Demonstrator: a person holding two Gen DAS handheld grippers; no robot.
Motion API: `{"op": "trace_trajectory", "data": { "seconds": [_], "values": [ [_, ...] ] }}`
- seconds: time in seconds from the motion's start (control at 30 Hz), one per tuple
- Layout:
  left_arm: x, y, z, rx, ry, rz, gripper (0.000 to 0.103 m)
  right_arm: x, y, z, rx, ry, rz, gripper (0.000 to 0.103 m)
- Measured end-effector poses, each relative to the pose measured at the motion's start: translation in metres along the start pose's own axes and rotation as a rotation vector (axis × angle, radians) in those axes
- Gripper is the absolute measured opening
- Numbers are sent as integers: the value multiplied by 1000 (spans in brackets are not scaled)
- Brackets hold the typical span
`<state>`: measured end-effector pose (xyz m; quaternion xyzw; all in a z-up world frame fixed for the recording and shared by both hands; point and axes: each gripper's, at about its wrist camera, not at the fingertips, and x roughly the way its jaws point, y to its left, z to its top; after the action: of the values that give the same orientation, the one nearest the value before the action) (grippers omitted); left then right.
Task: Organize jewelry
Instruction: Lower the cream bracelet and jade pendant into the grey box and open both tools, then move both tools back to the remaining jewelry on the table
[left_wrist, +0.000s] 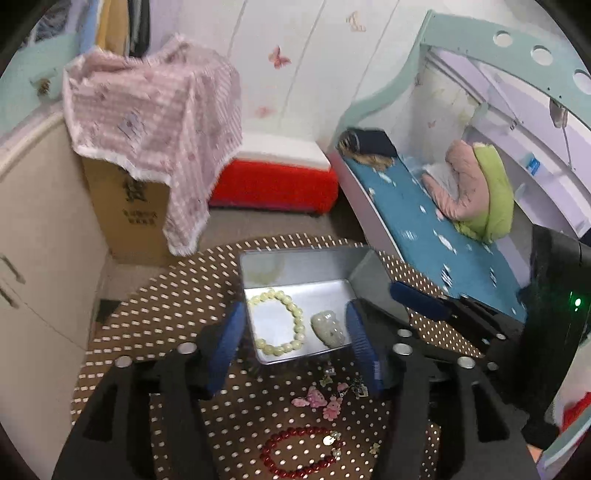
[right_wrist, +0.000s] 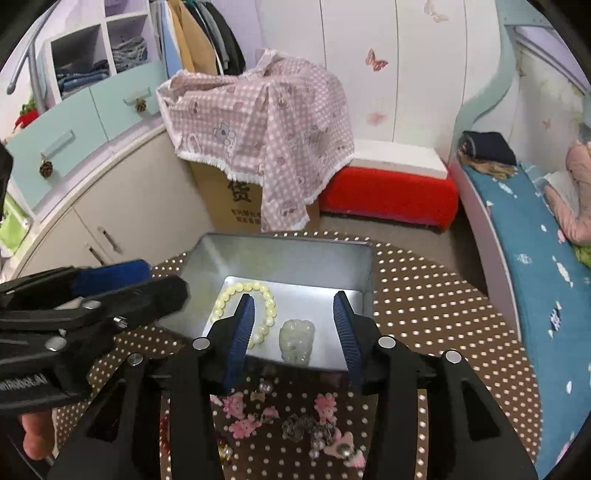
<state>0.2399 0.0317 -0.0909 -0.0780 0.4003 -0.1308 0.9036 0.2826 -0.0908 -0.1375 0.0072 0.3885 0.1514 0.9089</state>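
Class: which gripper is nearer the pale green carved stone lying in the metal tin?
Right. The right gripper hovers directly over the stone, which shows between its open fingers. The left gripper is centred nearer the pale bead bracelet.

The left black two-finger gripper with blue ribbed pads (left_wrist: 295, 341) fills the lower middle of its frame, tilted downward, jaws parted with nothing pressed between them. The right black gripper with blue pads (right_wrist: 293, 334) sits likewise, jaws apart and unloaded. A bare fingertip (right_wrist: 35, 435) shows at that frame's lower left.

Bracelet (left_wrist: 279, 322) left of pendant (left_wrist: 328, 328) in tin (left_wrist: 295, 269); charms (left_wrist: 317, 400) before it.
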Motion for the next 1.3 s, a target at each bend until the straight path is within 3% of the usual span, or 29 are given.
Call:
{"op": "trace_trajectory", "data": {
  "seconds": [0.2,0.3,0.43,0.63,0.97,1.07,1.2,1.3],
  "values": [
    [-50,-1,-18,18,-145,127,80,-57,-4,-12,9,-93,-38,55],
    [-64,-3,-34,30,-178,188,80,-80,-5,-26,11,-120,-58,58],
    [-64,2,-60,20,-147,211,80,-94,-6,-52,15,-117,-93,59],
    [-40,8,-94,7,-35,207,80,-84,-10,-88,44,-51,-95,59],
    [-4,9,-123,40,58,259,80,-57,-7,-135,59,46,-90,59],
    [2,7,-126,51,71,266,76,-51,-3,-139,50,61,-94,59],
    [12,5,-129,53,107,248,56,-45,3,-140,40,73,-89,59],
    [16,2,-129,75,111,257,52,-40,6,-142,27,82,-94,59]
  ]
}}
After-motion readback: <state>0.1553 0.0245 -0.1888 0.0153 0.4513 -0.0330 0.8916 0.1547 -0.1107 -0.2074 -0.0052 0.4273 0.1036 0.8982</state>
